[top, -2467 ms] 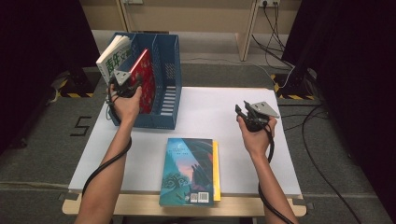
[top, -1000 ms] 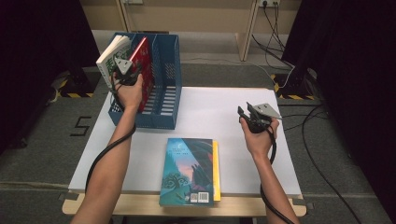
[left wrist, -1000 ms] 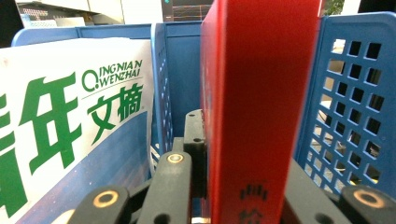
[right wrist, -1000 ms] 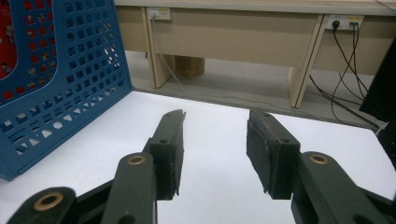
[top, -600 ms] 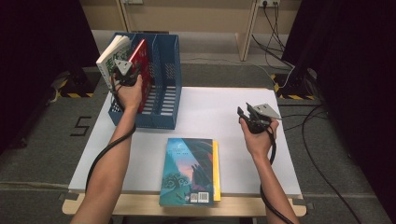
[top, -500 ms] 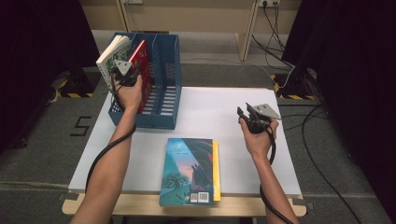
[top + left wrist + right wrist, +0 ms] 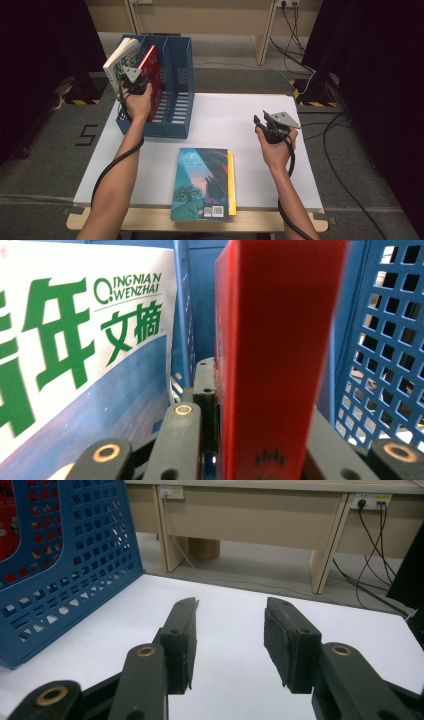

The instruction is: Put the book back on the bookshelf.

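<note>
Red hardcover book standing upright in the middle slot of the blue perforated plastic file rack, at the back left of the white table. Clamped at its lower edge between the jaws of the left gripper; in the left gripper view, red book pressed close between the two black jaws, which have just been easing open a little while the book sits between them. Just beside it, in the slot to its left, a white-and-blue magazine with large green lettering, leaning outward over the rack's left wall; green characters and blue lower cover plain in the left gripper view, blue lattice wall on the other side of the red book. Well apart, over the right part of the table, right gripper held above the bare surface, jaws spread wide with nothing between them. Nearer the front edge, between the two forearms, a teal-covered book with a yellow edge lying flat, touched by neither gripper.
</note>
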The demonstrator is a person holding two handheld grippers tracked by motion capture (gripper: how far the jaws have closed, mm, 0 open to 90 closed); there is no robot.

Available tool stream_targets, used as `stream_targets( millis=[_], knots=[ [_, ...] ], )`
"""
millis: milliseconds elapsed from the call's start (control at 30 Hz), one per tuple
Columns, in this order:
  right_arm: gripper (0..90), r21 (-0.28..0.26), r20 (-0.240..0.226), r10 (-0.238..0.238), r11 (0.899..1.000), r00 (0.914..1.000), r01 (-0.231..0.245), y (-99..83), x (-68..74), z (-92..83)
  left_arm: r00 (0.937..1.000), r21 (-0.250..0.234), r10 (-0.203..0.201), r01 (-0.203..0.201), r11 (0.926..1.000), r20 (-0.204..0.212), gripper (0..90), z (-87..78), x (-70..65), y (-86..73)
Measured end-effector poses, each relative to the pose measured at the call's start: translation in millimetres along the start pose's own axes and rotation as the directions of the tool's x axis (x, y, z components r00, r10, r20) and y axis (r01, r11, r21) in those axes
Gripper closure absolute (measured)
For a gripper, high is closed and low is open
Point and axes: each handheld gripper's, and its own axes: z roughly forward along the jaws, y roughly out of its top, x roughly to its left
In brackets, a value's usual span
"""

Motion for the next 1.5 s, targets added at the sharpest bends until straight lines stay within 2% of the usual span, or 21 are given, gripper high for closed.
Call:
stream_targets(
  millis=[200, 533, 633, 767, 900, 967, 1100, 1233, 1500],
  knots=[
    [57.0, 0.005, -0.002, -0.002, 1.000, 1.0000, 0.002, -1.2, 1.2, 0.6, 0.9997, 0.015, -0.021, 0.021, 0.9997, 0.009, 74.1, -6.4, 4.4, 0.4],
    [56.8, -0.003, -0.002, 0.003, 1.000, 1.0000, -0.003, -1.0, 1.4, -0.2, 0.9986, 0.040, -0.043, 0.042, 0.9983, 0.032, 69.5, -19.7, 2.1, 5.7],
    [56.7, 0.001, 0.003, 0.005, 1.000, 1.0000, -0.005, -1.6, 0.1, -1.5, 0.9980, 0.061, -0.051, 0.049, 0.9969, 0.037, 69.3, -22.3, 2.4, 7.5],
    [56.5, 0.007, 0.003, 0.005, 1.000, 1.0000, -0.005, -3.3, -1.6, -1.7, 0.9980, 0.092, -0.047, 0.043, 0.9948, 0.042, 73.7, -21.6, 2.4, 9.5],
    [56.5, 0.011, 0.005, 0.016, 1.000, 0.9999, -0.016, -4.5, -1.8, -1.7, 0.9994, 0.113, -0.028, 0.025, 0.9933, 0.023, 77.4, -21.2, 2.3, 12.4],
    [56.4, 0.010, 0.007, 0.015, 1.000, 0.9999, -0.015, -4.7, -2.0, -1.6, 0.9992, 0.118, -0.027, 0.024, 0.9927, 0.030, 78.0, -21.2, 2.8, 12.9],
    [56.5, 0.017, 0.003, 0.011, 1.000, 0.9999, -0.011, -4.9, -1.7, -1.1, 0.9990, 0.113, -0.031, 0.027, 0.9932, 0.033, 78.8, -21.0, 5.5, 12.6],
    [56.5, 0.015, 0.004, 0.007, 1.000, 1.0000, -0.007, -4.8, -2.1, -0.9, 0.9985, 0.083, -0.040, 0.037, 0.9959, 0.037, 79.1, -19.7, 8.2, 11.0],
    [56.5, 0.014, 0.002, 0.001, 1.000, 1.0000, -0.001, -2.9, -1.6, 0.6, 0.9984, 0.038, -0.042, 0.041, 0.9984, 0.038, 79.3, -11.1, 4.5, 11.8]
  ],
)
